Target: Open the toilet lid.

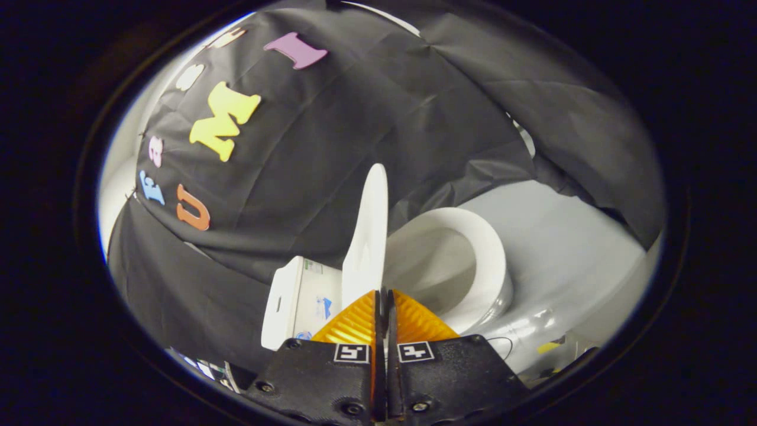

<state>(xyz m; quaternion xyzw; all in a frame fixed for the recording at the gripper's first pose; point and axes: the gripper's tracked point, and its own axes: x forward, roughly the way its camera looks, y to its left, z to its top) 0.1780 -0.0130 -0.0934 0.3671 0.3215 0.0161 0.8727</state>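
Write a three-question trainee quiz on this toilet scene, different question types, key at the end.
1. True or false: the toilet lid lies flat over the seat.
2. What are the tool fingers doing? A) spread wide B) closed together on the lid's edge C) touching the tank
3. Fill in: the bowl opening appears ____ of the raised lid, as this view shows it.

Key: 1. False, it stands raised, edge-on. 2. B. 3. Right.

No words can be read. Square coded markers are borne by the gripper (fingers closed on the toilet lid at 12 o'clock); the tank label, at 10 o'clock, is illegible.
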